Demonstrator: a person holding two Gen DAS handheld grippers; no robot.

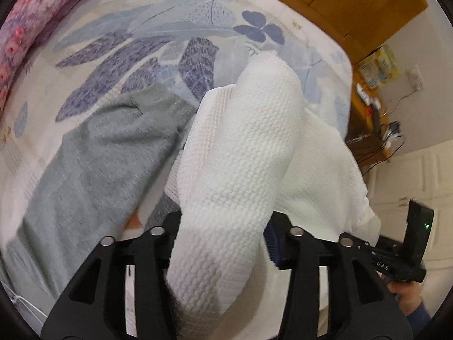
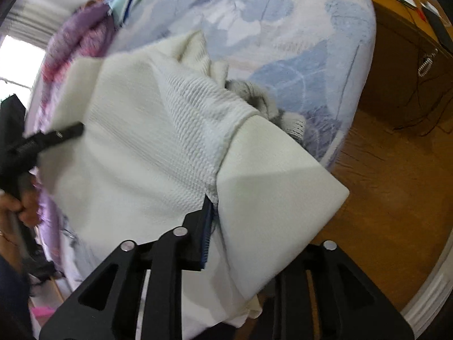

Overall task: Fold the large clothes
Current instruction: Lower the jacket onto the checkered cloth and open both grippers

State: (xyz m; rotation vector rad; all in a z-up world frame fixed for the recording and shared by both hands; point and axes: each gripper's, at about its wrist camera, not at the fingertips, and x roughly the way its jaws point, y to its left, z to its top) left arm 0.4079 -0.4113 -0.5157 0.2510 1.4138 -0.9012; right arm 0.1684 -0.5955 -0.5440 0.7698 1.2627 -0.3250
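Note:
A large white waffle-knit garment (image 1: 240,153) hangs between my two grippers above the bed. My left gripper (image 1: 223,235) is shut on a thick fold of it, which drapes over the jaws and hides the fingertips. In the right wrist view the same white garment (image 2: 147,141) fills the middle. My right gripper (image 2: 226,226) is shut on its edge near a seam; a smooth white panel (image 2: 269,187) covers the right finger. The left gripper (image 2: 42,138) shows at the left of this view, and the right gripper (image 1: 407,243) at the right of the left wrist view.
A grey-green garment (image 1: 93,170) lies flat on the bed's blue leaf-print sheet (image 1: 175,34). A grey crumpled cloth (image 2: 254,96) lies on the sheet. A pink floral quilt (image 1: 25,25) is along the far side. A wooden cabinet (image 2: 410,65) and wooden floor (image 2: 390,187) lie off the bed's end.

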